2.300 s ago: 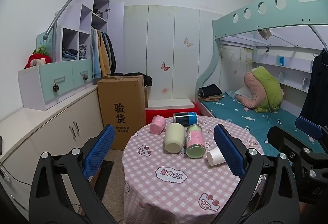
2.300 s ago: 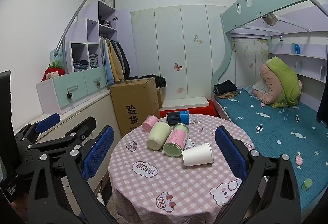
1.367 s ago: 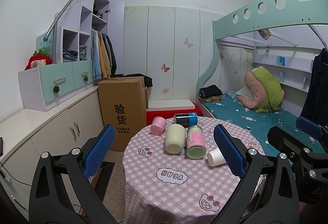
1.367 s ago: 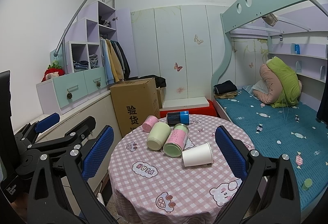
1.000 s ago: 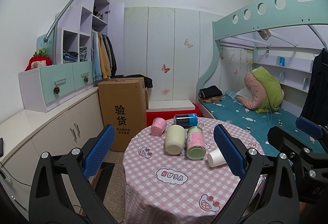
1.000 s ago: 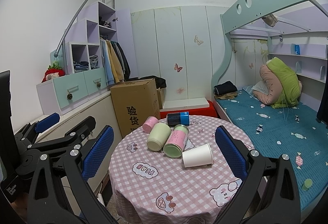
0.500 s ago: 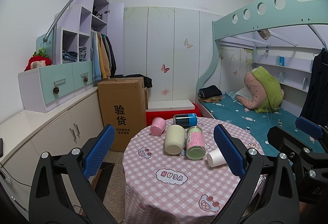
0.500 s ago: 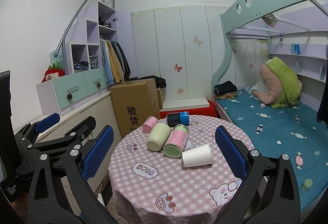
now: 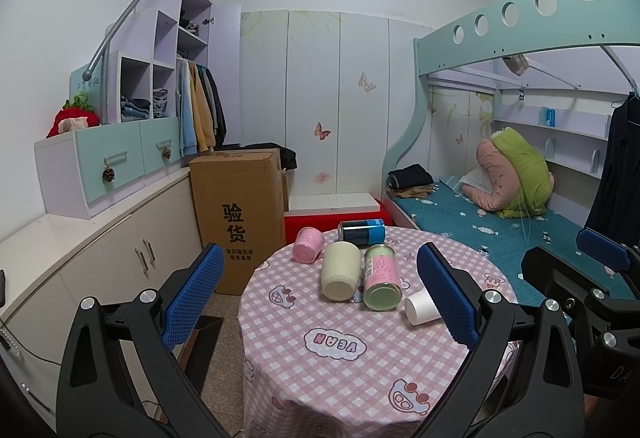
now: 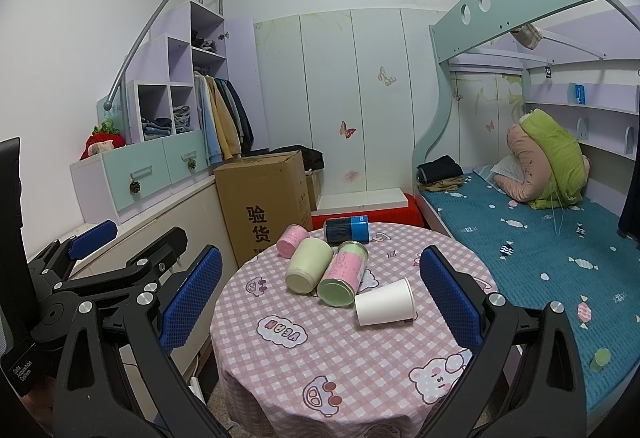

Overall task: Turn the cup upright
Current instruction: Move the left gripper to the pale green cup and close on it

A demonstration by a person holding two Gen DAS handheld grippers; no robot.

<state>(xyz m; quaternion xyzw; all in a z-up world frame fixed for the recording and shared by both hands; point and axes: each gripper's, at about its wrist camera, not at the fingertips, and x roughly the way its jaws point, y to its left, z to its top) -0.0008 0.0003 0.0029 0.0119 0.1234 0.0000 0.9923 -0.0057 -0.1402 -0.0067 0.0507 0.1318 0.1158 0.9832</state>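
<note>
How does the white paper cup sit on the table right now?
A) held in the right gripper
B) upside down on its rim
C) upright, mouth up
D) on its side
D: the white paper cup lies on its side on the checked tablecloth beside the green-and-pink can, with both grippers open and away from it.

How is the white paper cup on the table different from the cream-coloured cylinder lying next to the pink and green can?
The white paper cup tapers toward one end; the cream cylinder keeps about the same width throughout. The cup is plain bright white and lies crosswise nearest the claws; the cylinder is yellowish and points its flat end toward the camera, farther back. Both lie on their sides on the pink checked tablecloth, untouched.
</note>
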